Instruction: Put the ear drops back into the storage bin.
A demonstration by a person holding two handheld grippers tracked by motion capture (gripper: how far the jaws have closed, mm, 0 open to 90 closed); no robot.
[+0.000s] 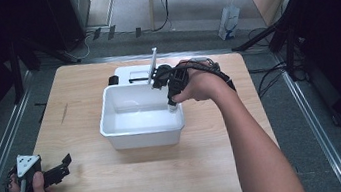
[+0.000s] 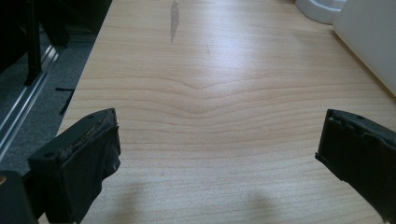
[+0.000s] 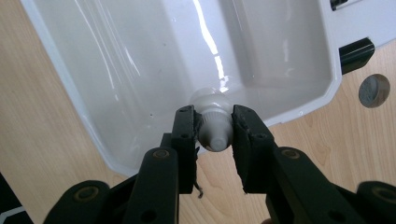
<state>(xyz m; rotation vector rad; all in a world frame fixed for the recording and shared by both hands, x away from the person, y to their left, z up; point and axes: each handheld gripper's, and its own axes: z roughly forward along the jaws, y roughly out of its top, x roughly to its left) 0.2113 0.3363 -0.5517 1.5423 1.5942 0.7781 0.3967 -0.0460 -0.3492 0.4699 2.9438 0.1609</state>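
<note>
My right gripper (image 3: 214, 116) is shut on a small white bottle (image 3: 215, 133) with a ribbed neck, its nozzle end pointing back at the camera. It hangs over the near right corner of a white plastic tub (image 3: 70, 93), whose glossy inside shows nothing else. From above, the right gripper (image 1: 173, 100) points down inside the tub (image 1: 143, 132) by its right wall, the bottle (image 1: 172, 108) at its tip. My left gripper (image 1: 64, 164) lies low at the table's front left, held in a hand. Its jaws stand wide open (image 2: 217, 135) over bare wood.
Behind the tub sits a white flat device (image 1: 130, 74) with black parts and an upright white plate (image 1: 154, 65). A round grey disc (image 3: 374, 90) lies on the wood beside the tub. The tub's wall (image 2: 369, 37) rises to the right of the left gripper.
</note>
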